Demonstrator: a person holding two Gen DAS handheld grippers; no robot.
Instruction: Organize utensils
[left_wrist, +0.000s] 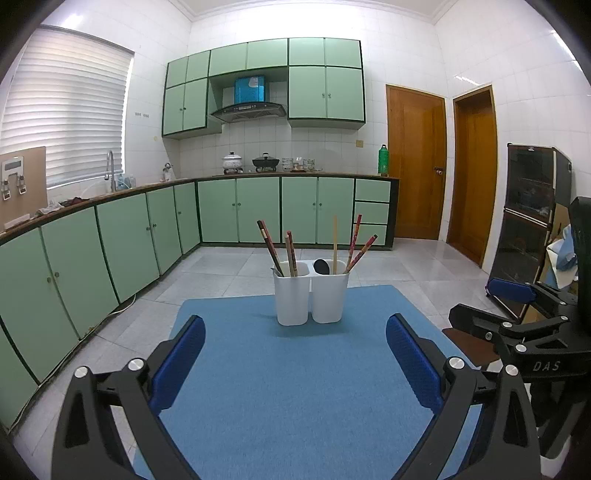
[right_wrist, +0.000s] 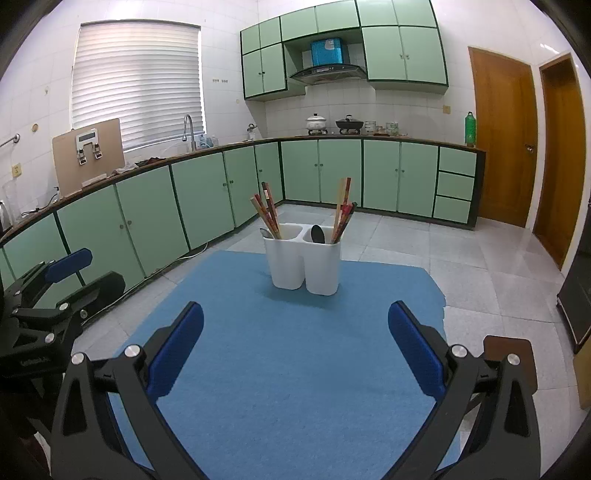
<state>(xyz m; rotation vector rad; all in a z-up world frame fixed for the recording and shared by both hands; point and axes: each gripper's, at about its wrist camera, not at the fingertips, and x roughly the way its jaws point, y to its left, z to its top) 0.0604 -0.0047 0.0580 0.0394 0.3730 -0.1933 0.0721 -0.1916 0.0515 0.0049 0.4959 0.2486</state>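
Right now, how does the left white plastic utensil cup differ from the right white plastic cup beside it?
The left white plastic cup holds dark red-brown chopsticks and a grey metal spoon; the right white plastic cup holds a black spoon, a pale wooden chopstick and red patterned ones. Both stand upright, side by side on the blue mat, same shape and height.

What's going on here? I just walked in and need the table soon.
A person is holding two grippers over a blue mat, and both are open and empty. The left gripper and right gripper point at two white holders standing side by side at the mat's far end. Chopsticks stand in both, and a black spoon sits in the right one. Nothing is being held right now.
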